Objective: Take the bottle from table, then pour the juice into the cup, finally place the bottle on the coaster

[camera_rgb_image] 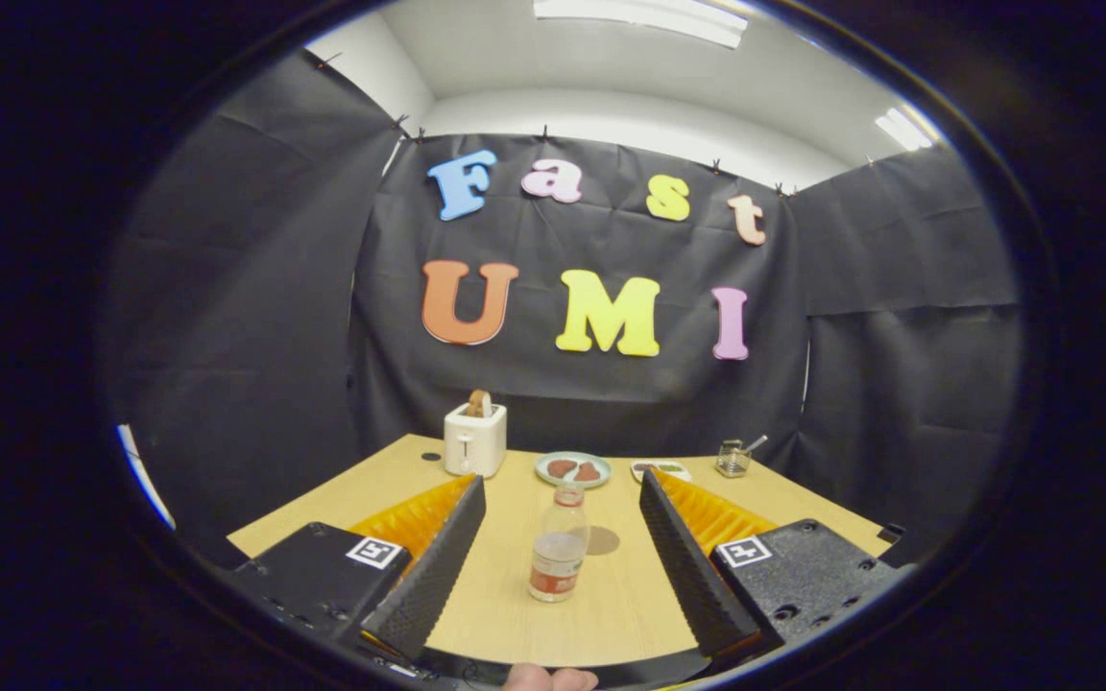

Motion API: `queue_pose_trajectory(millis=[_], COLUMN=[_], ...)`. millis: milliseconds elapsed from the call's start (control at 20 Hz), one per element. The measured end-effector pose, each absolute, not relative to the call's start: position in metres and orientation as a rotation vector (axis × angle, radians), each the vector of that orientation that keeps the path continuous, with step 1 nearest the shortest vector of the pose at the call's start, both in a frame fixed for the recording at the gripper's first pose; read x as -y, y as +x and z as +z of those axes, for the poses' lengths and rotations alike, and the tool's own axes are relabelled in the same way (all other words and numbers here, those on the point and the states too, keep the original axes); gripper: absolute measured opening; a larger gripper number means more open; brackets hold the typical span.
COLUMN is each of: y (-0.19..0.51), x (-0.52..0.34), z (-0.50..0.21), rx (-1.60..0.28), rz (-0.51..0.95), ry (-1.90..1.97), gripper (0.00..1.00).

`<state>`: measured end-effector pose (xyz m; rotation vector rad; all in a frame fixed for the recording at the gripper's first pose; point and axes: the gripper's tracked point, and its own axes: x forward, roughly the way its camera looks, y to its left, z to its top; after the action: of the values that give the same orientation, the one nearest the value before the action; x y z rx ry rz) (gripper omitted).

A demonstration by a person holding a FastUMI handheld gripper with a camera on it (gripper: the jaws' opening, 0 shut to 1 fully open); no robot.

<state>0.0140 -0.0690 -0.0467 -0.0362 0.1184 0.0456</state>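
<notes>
the tongs (561,499) stand wide apart around the clear plastic bottle with red cap and label (558,547), untouched, upright on the pale wooden tabletop (611,595); a white toaster (474,439) stands beyond the bottle.

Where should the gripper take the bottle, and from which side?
Grip the bottle on its straight body around the label band, below the tapering shoulder and cap. It stands upright on the table, centred between the open gripper fingers with bare tabletop on both flanks, so probably come straight ahead, level, and close on its sides.
</notes>
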Motion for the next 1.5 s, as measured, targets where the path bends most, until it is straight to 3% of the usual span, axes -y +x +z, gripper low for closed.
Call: queue_pose_trajectory(millis=[350, 950, 1400, 1500], y=[0.023, 0.100, 0.140, 0.144], x=[0.106, 0.074, 0.054, 0.057], z=[-0.086, -0.189, -0.225, -0.227], rx=[-0.146, -0.241, -0.248, -0.243], rz=[0.011, 0.040, 0.084, 0.072], ry=[-0.056, -0.047, 0.058, 0.050], gripper=[1.00, 1.00, 1.00, 0.92])
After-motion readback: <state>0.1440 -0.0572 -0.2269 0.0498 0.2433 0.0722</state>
